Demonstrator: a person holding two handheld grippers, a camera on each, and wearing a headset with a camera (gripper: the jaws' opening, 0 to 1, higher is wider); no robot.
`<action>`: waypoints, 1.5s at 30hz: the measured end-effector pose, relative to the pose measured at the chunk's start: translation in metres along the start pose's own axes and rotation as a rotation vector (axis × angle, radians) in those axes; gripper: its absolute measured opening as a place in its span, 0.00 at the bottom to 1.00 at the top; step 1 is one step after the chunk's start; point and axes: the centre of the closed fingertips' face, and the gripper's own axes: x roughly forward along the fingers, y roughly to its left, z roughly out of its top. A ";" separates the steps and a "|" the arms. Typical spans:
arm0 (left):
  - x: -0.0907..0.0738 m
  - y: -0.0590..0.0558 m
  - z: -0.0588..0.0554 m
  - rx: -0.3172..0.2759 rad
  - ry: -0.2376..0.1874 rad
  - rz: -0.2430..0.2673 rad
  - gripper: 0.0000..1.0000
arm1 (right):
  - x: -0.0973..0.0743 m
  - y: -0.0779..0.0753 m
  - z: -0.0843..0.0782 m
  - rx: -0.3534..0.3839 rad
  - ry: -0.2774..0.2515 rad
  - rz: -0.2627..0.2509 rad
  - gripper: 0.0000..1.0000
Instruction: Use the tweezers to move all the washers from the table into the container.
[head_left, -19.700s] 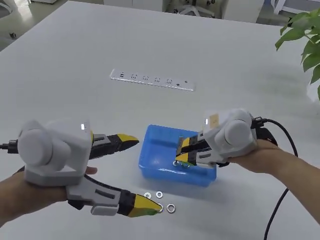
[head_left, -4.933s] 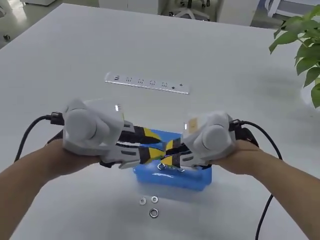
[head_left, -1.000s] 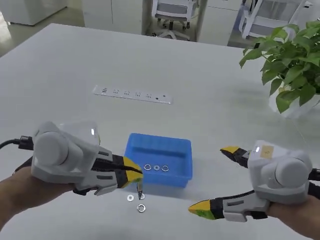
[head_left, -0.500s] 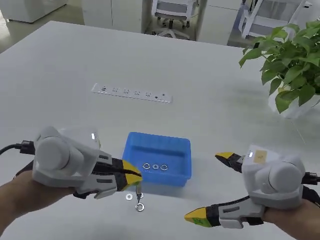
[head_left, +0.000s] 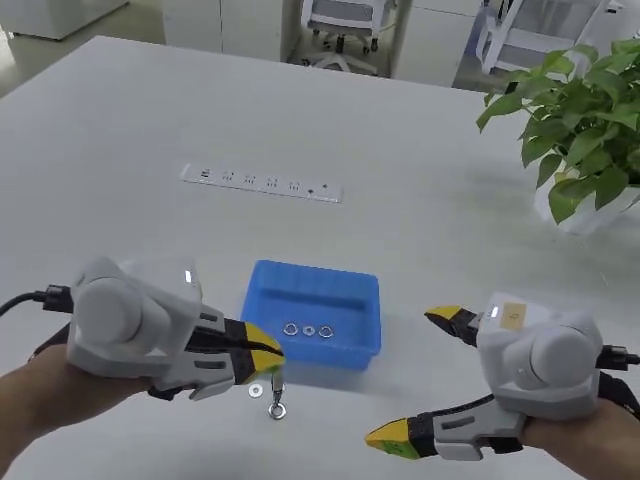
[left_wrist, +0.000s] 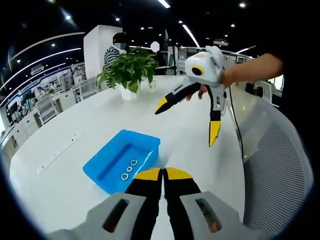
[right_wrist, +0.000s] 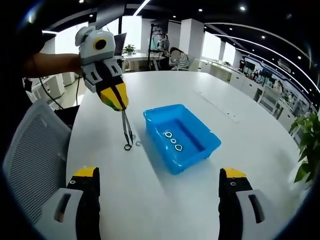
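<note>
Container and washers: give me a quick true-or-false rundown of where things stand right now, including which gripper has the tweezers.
1. Three washers lie inside the blue container. True.
2. The right gripper is shut on the tweezers. False: it is open and holds nothing; the left gripper holds the tweezers.
3. Two loose washers lie on the table beside the container. True.
4. The tweezers' tips are down inside the container. False: they point at one of the loose washers on the table, outside the container.
</note>
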 end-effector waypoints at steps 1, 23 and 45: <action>0.001 0.000 0.000 -0.002 -0.004 0.000 0.06 | 0.000 0.000 0.000 -0.002 -0.003 0.002 1.00; -0.002 0.000 -0.004 0.024 0.009 -0.026 0.06 | 0.026 0.021 0.018 -0.173 -0.029 0.140 0.77; 0.001 -0.004 -0.004 0.049 0.027 -0.073 0.06 | 0.070 0.051 0.039 -0.380 -0.029 0.307 0.38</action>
